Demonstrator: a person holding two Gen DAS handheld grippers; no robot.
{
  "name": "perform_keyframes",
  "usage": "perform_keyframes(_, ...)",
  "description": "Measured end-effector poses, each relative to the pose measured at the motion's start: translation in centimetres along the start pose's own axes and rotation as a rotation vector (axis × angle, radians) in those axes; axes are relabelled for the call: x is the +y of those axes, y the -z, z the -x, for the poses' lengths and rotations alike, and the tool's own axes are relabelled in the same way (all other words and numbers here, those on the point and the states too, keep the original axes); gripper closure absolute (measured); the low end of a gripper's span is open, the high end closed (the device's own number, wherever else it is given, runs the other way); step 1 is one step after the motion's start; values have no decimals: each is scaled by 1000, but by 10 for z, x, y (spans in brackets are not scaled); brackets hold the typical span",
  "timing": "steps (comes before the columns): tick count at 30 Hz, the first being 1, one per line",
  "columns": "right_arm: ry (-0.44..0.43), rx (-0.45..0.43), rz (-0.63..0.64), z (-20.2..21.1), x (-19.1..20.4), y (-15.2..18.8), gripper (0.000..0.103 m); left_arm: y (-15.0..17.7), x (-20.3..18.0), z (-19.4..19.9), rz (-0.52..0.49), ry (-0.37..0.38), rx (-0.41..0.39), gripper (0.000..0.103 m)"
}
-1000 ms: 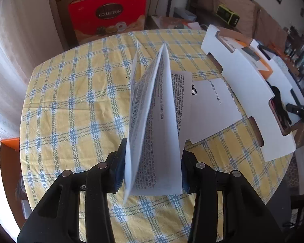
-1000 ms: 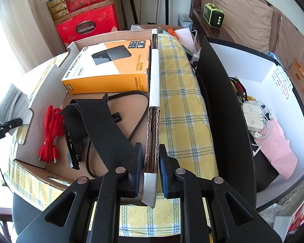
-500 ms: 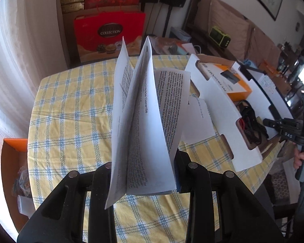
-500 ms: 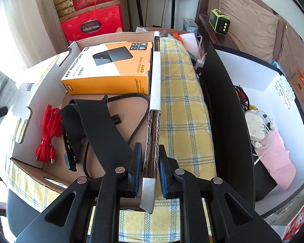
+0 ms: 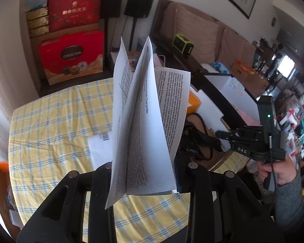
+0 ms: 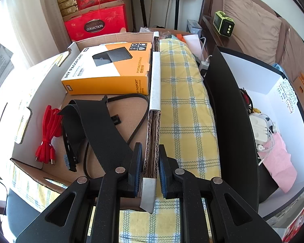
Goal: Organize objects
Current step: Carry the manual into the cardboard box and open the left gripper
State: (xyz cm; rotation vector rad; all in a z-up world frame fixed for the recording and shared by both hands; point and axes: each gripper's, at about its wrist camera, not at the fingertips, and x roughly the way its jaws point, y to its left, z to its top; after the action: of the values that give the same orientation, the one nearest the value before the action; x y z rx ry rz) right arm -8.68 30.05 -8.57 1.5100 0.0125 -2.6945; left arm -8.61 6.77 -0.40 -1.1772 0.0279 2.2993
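My left gripper [image 5: 143, 174] is shut on a folded printed leaflet [image 5: 146, 125] and holds it upright, well above the yellow checked table [image 5: 56, 121]. My right gripper [image 6: 150, 168] is shut on the right wall of a cardboard box [image 6: 155, 93]. The box holds an orange hard-drive carton [image 6: 109, 70], a black strap [image 6: 99, 125], a black cable [image 6: 139, 113] and red cables [image 6: 48, 129]. The box [image 5: 208, 105] and the right gripper [image 5: 218, 133] also show at the right of the left wrist view.
A white sheet with a barcode [image 5: 100, 145] lies on the table under the leaflet. A black-and-white box [image 6: 253, 93] with chargers and pink cloth stands right of the cardboard box. Red gift boxes [image 5: 71, 58] stand beyond the table's far edge.
My left gripper has lifted the leaflet higher and swung right, toward the cardboard box. The right gripper has kept its hold on the box wall and hardly moved.
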Motion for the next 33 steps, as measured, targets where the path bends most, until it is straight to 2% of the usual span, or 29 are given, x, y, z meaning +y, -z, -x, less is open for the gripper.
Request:
perform_keyframes(5, 2, 6, 1, -1, 0, -1, 88, -5, -30, -27, -36, 24, 35, 73)
perform_keyframes(10, 4, 6, 1, 0, 1, -1, 88, -20, -40, -51, -39, 32, 71, 73)
perform_keyframes(13, 3, 5, 1, 0, 1, -1, 88, -25, -44, -64, -55, 7, 86, 72)
perform_keyframes(19, -4, 2, -6, -1, 0, 0, 88, -21, -63, -84, -88, 32, 139, 71)
perform_keyframes(21, -6, 1, -8, 0, 0, 0, 88, -18, -71, -89, -92, 32, 151, 66)
perform_keyframes(23, -10, 1, -11, 0, -1, 1, 88, -16, -77, -95, -78, 30, 161, 51)
perform_keyframes(26, -14, 2, -14, 0, -1, 1, 88, -14, -84, -102, -68, 28, 171, 38)
perform_keyframes(30, -17, 2, -17, 1, -2, 2, 88, -14, -83, -98, -54, 27, 170, 35)
perform_keyframes(33, -22, 1, -21, 1, -3, 2, 87, -16, -75, -91, -30, 52, 166, 35)
